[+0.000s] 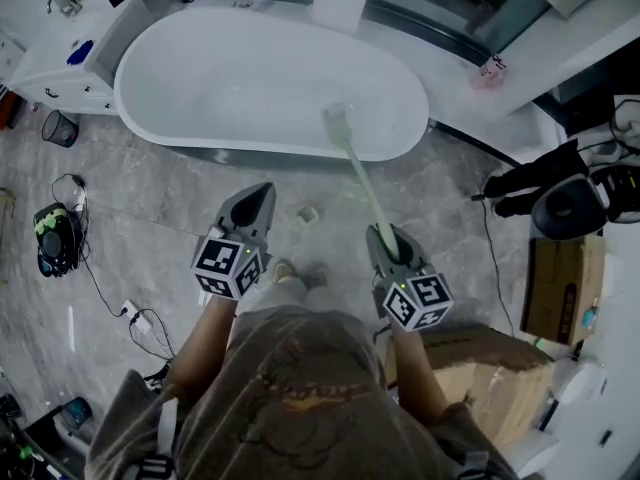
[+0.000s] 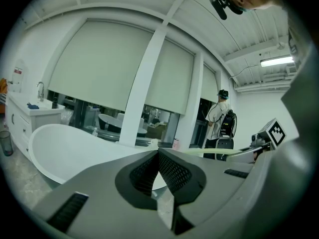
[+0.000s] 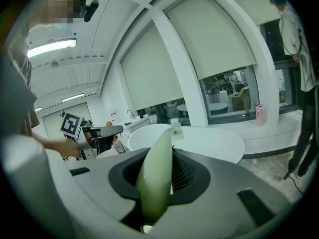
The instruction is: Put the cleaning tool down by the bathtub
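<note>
The white bathtub (image 1: pixel 230 78) stands on the grey floor (image 1: pixel 150 208). The long, pale green cleaning tool (image 1: pixel 362 183) reaches from the right gripper (image 1: pixel 386 236), which pinches its handle, to the tub's near rim. The left gripper (image 1: pixel 260 196) is pressed together and holds nothing.

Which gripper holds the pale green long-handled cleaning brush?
The right gripper: its jaws clamp the pale green cleaning brush by its handle. The left gripper is shut, empty.
</note>
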Available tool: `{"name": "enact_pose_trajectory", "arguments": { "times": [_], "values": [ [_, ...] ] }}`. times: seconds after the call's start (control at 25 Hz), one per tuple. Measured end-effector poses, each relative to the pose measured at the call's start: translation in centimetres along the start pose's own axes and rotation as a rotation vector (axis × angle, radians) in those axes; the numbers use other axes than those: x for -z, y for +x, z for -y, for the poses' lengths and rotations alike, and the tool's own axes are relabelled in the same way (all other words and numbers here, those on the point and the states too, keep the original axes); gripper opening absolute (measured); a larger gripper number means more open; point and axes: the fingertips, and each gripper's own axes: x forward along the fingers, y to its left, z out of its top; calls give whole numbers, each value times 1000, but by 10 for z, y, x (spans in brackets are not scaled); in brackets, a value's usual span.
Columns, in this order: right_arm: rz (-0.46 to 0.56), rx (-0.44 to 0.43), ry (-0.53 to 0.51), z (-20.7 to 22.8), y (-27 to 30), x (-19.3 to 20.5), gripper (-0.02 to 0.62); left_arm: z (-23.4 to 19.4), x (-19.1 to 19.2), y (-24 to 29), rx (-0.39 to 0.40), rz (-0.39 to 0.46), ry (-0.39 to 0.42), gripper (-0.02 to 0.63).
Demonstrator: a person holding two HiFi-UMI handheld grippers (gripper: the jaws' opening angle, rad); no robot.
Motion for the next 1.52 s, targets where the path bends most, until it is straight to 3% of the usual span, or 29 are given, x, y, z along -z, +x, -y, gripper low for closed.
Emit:
{"name": "enact_pose_trajectory", "arguments": {
  "times": [0.56,1.04,1.52],
  "values": [
    [-64,-53,1,22,32,23,80,-14,32,33,-32,-56,-26,2],
    [-194,-87,1,44,53,95,80,-6,103,58,-17,-118,-50,2],
    [-269,-152,-9,47,83,165,80,-26,182,68,-54,-151,-91,2]
  ]
}}
